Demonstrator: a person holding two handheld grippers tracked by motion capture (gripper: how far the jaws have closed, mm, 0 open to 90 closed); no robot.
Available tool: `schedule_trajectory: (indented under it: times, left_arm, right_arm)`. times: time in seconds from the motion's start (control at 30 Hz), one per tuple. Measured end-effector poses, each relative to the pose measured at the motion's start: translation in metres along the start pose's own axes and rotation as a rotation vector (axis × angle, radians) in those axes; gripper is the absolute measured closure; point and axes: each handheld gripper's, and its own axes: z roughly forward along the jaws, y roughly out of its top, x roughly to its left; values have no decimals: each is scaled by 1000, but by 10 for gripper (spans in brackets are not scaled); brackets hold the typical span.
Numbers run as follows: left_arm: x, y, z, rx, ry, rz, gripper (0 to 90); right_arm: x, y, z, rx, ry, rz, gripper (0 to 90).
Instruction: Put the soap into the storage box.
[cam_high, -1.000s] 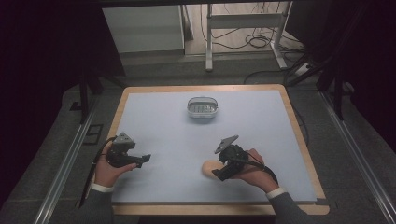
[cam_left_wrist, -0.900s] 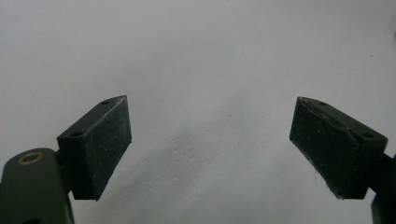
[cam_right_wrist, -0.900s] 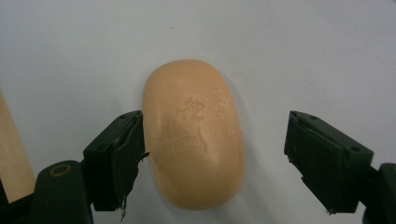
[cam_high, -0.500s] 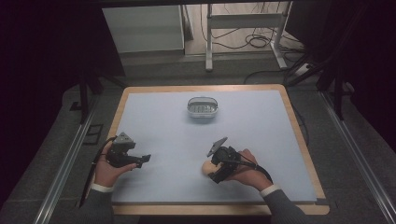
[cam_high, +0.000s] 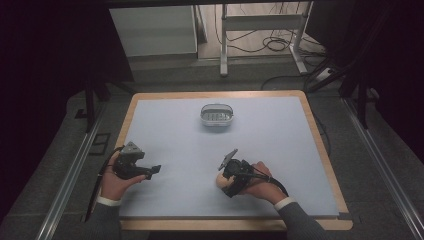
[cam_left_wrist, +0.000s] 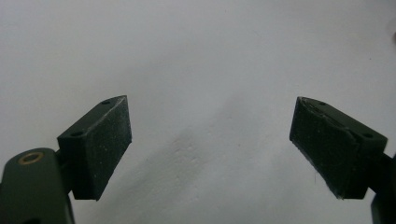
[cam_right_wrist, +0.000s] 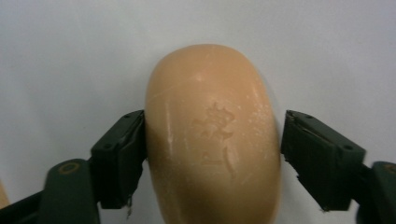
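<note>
A tan oval soap bar (cam_right_wrist: 212, 135) with a stamped mark lies on the pale blue mat, at the near middle in the high view (cam_high: 219, 181). My right gripper (cam_right_wrist: 212, 154) straddles it: its jaws have just been closing and both pads now lie against the bar's sides. In the high view the right gripper (cam_high: 227, 184) sits low over the bar in the person's right hand. The left gripper (cam_left_wrist: 210, 144) stands open over bare mat with nothing between its pads. It is at the near left in the high view (cam_high: 156, 170), pointing right.
A small white wire basket (cam_high: 217, 107) stands at the far middle of the mat. The wooden table edge (cam_high: 320, 145) frames the mat. Beyond the table are a floor, cables and a metal stand (cam_high: 260, 30).
The right hand has come down and a little left onto the soap bar, and its jaws have narrowed around it. The left hand has stayed put.
</note>
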Motion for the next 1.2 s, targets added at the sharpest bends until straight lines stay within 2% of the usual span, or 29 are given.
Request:
schedule_trajectory:
  times: [0.07, 0.13, 0.3, 0.97, 1.2]
  left_arm:
    - [0, 0, 0, 0, 1, 0, 132]
    - [0, 0, 0, 0, 1, 0, 132]
    - [0, 0, 0, 0, 1, 1, 131]
    - [0, 0, 1, 1, 3, 4, 133]
    - [0, 0, 0, -1, 2, 4, 134]
  right_arm:
    - [0, 0, -1, -5, 18, 4, 304]
    - [1, 1, -1, 0, 5, -1, 311]
    - [0, 2, -3, 6, -9, 6, 317]
    - [-16, 1, -31, -80, -57, 52, 320]
    - [-21, 1, -37, -86, -77, 62, 321]
